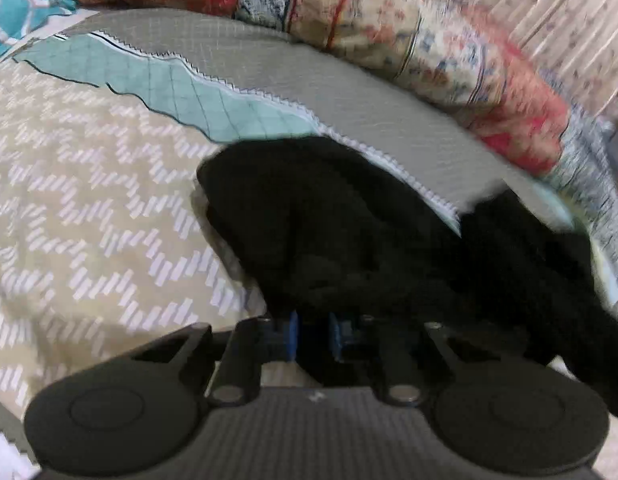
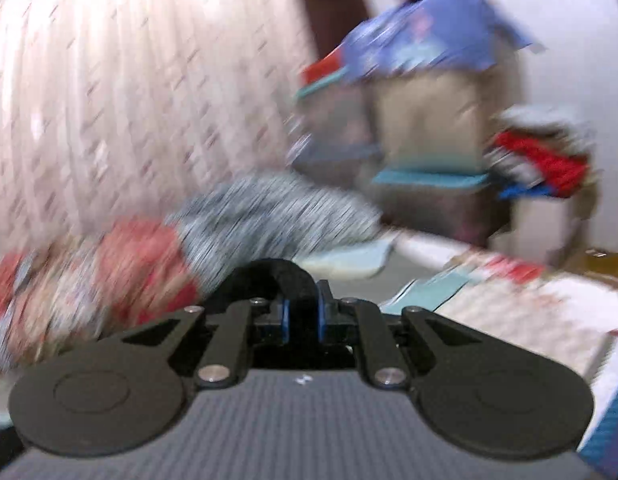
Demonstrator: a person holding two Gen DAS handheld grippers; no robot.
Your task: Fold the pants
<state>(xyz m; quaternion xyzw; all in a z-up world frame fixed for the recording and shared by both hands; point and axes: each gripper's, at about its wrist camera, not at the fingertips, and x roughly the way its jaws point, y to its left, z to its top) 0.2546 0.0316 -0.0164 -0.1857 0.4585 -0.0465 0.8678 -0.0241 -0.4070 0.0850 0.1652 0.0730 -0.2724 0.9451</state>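
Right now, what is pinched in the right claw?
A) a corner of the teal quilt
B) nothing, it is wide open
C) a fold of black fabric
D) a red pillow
C: in the right wrist view the right claw has its blue pads drawn close on a hump of the black pants, which arches up between them; the patterned bedding lies beyond, untouched.

Black pants (image 1: pixel 349 232): soft dark fabric, bunched in a crumpled heap on the bed, spreading from the patterned beige cover across to the grey quilt edge. Right wrist view: a black fold (image 2: pixel 277 276) arches up, pinched
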